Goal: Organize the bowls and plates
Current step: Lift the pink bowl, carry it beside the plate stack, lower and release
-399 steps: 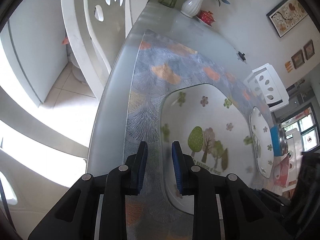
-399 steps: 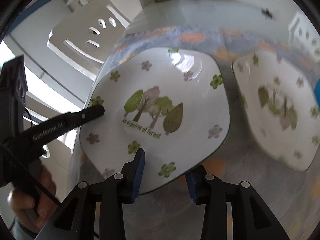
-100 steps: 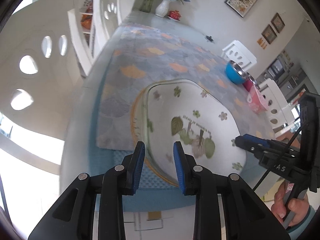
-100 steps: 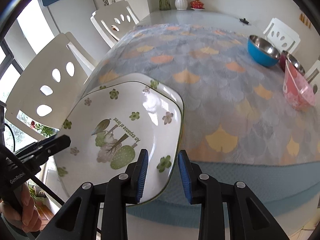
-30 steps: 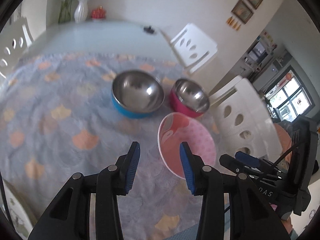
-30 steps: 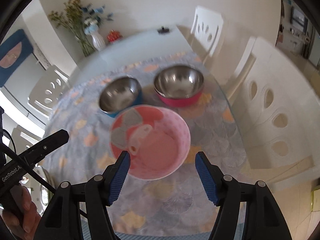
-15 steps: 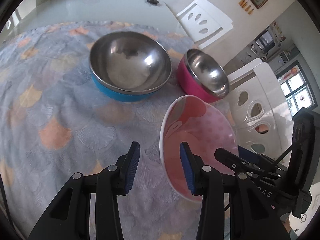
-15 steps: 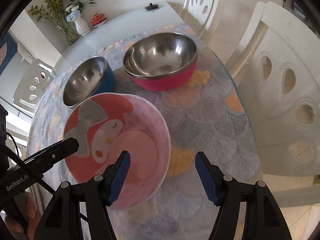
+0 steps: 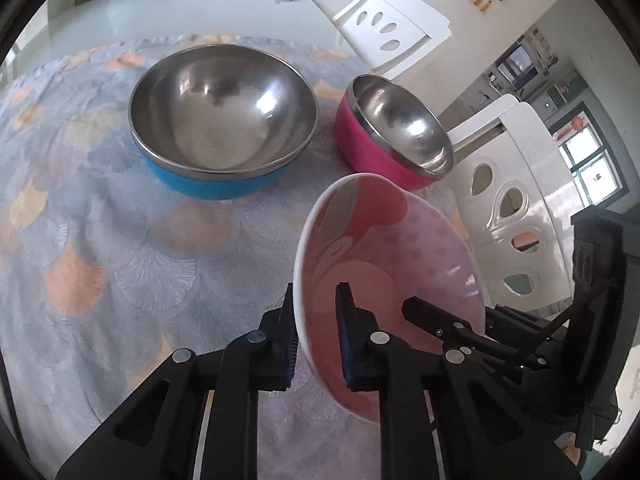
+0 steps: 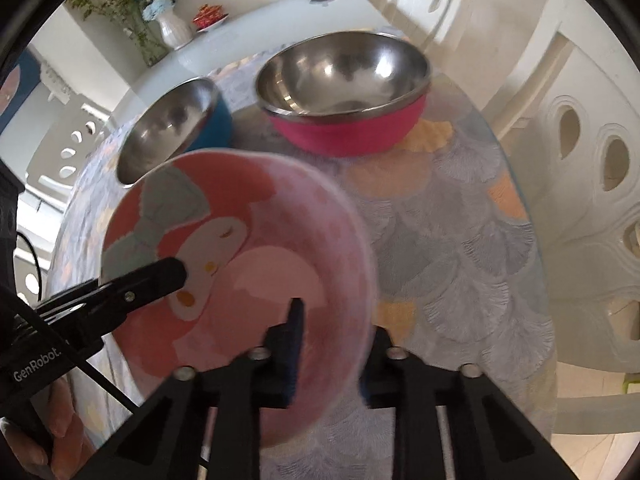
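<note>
Both grippers' fingers [image 9: 286, 336] [image 10: 294, 344] astride pink bowl [image 9: 400, 256] rim, barely apart.

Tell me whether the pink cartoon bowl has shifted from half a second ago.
Cannot tell for sure. In both views the pink cartoon bowl looks larger and overlaps the blue bowl more, but both cameras moved closer, so table position is unclear.

The pink bowl [image 10: 256, 248] is blurred at its rim, hiding the blue bowl's [image 10: 176, 128] front.

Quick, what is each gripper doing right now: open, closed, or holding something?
Left gripper: closed on the pink bowl's near rim.
Right gripper: straddling the same bowl's rim; whether it is clamped cannot be told.
</note>
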Demonstrator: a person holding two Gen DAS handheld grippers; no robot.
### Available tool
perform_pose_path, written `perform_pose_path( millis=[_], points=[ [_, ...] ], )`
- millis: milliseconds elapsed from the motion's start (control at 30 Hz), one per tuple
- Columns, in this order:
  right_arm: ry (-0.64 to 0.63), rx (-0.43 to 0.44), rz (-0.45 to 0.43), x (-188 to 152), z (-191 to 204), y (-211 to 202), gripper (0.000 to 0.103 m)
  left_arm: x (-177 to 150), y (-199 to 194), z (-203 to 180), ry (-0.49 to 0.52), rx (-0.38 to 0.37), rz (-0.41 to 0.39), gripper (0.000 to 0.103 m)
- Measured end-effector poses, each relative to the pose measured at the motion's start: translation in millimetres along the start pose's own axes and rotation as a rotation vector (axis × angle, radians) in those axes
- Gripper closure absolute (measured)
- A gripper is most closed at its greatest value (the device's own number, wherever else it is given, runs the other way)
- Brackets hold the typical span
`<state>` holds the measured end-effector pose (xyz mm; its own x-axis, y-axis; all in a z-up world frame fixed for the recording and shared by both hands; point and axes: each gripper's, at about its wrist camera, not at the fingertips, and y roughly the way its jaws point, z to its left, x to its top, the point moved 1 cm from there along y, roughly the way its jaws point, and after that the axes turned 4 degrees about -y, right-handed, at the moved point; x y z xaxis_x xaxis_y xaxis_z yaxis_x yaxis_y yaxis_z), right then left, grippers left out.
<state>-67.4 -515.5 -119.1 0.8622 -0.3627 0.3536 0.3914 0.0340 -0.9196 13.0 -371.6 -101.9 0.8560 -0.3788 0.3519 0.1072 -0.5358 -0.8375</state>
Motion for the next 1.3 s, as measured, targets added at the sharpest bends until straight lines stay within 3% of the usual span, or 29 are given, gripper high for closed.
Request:
perform_pose_path(
  millis=[200, 400, 733, 1033, 1300],
  points=[
    [-0.016, 0.004, -0.037, -2, 10, -24, 0.083, -6, -26, 0, -0.019, -0.030, -0.047, 0.089],
    [-0.075, 0.018, -0.095, -6, 39, -64, 0.083, -21, -76, 1, -0.038, -0.026, -0.137, 0.089],
    [-0.204, 0.107, -0.102, -33, 111, -87, 0.083, -72, -142, 38, -0.118, 0.045, -0.231, 0.089],
    [-0.270, 0.132, -0.002, -61, 152, -40, 0.083, -106, -130, 85, -0.218, 0.096, -0.198, 0.089],
    [-0.235, 0.087, 0.022, -55, 148, -9, 0.082, -111, -106, 96, -0.230, 0.081, -0.193, 0.089]
  ],
)
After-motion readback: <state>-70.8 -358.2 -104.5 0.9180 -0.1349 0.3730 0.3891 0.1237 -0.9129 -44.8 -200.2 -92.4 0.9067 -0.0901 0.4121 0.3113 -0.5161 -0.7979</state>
